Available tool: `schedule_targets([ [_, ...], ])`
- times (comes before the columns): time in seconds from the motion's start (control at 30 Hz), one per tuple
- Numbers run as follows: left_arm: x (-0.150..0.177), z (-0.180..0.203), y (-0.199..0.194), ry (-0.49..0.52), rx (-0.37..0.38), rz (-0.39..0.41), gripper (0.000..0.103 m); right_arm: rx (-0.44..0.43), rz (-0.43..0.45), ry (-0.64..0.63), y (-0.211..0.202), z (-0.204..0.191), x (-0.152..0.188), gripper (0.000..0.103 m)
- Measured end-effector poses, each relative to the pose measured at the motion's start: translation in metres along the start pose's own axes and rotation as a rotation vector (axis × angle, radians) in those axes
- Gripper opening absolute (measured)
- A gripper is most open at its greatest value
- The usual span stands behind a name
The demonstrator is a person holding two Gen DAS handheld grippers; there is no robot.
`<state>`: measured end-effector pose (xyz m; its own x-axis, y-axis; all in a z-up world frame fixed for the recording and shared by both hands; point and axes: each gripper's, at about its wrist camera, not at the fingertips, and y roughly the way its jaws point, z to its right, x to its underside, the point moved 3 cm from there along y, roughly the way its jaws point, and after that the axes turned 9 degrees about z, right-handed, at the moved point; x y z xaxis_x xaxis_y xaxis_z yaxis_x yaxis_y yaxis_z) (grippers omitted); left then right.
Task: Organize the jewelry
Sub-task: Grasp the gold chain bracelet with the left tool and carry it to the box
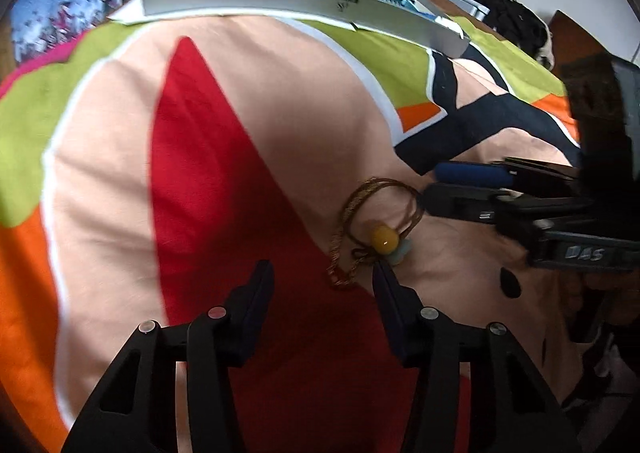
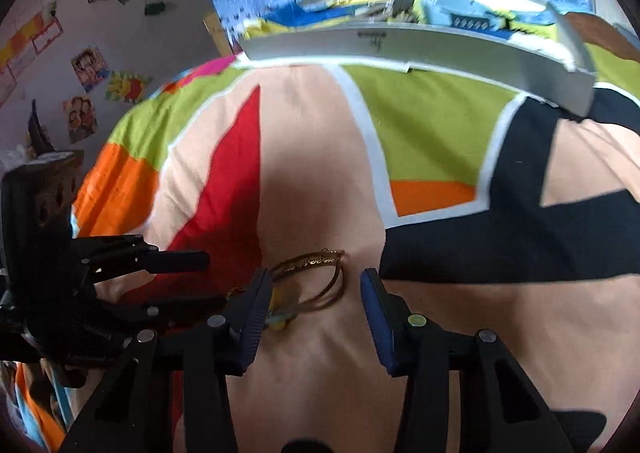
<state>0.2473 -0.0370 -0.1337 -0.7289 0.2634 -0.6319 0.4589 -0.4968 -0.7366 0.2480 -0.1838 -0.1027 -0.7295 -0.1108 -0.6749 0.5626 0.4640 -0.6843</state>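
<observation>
Lettering "DAS" marks right gripper (image 1: 430, 185); both grippers' fingers (image 2: 374, 293) gape empty beside bangles (image 2: 316, 277).

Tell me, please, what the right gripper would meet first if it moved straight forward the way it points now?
Most likely the gold bangles: they lie on the cloth just ahead of the open right gripper, between its fingers. Depth is unclear, so it might touch the cloth first.
</observation>
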Motion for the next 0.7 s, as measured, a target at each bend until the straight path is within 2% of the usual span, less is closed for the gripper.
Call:
schedule_targets([
  [0.1, -0.001, -0.001, 0.01, -0.002, 0.019, -0.045, 0.032, 0.034, -0.058, -0.022, 0.013, 0.0, 0.002, 0.031],
  [0.23, 0.003, -0.002, 0.018, 0.015, 0.001, -0.076, 0.026, 0.074, -0.079, -0.052, 0.012, 0.003, 0.009, 0.011],
  [0.37, 0.003, 0.001, 0.024, 0.044, -0.022, -0.101, 0.015, 0.066, -0.072, -0.028, 0.005, 0.01, 0.014, 0.005],
  [0.47, 0.002, 0.003, 0.023, 0.058, -0.049, -0.109, 0.014, 0.086, -0.04, -0.037, -0.004, 0.012, 0.016, 0.002],
  [0.6, 0.003, 0.004, 0.014, 0.074, -0.091, -0.064, 0.013, 0.11, 0.019, -0.046, -0.017, 0.013, 0.014, 0.001],
  [0.7, 0.003, -0.001, 0.005, 0.059, -0.103, -0.041, 0.013, 0.078, 0.038, -0.005, -0.019, 0.013, 0.009, 0.002],
])
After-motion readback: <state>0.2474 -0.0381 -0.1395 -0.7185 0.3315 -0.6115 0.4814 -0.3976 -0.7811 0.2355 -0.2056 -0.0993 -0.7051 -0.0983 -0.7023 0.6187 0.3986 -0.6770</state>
